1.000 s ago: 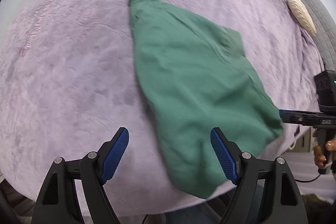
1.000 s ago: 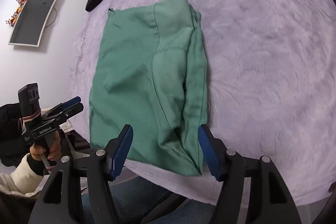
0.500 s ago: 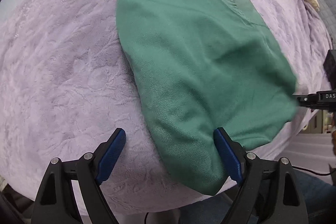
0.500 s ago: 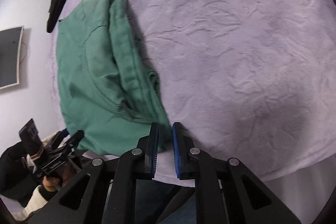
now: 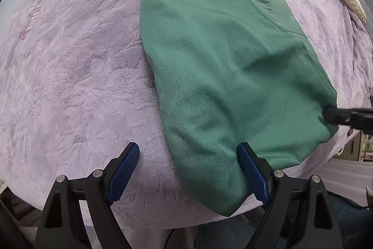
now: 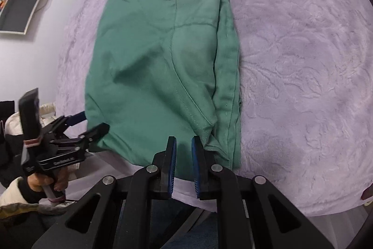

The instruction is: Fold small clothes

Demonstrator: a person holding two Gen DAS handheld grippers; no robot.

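Left wrist view: green cotton twill garment [image 5: 223,76] lying on lilac plush bed cover [image 5: 70,76], already doubled over at least once, near edge hanging over the bed's near side. Left gripper [image 5: 188,162] wide open, fingers [image 5: 126,167] straddling the garment's near left edge, gripping nothing.

Right wrist view: seams and stacked layers along right edge, folded panel fairly flat. Right gripper [image 6: 183,162] narrowly parted at near hem; hold on cloth not determinable. Judged mid-task: further fold left.
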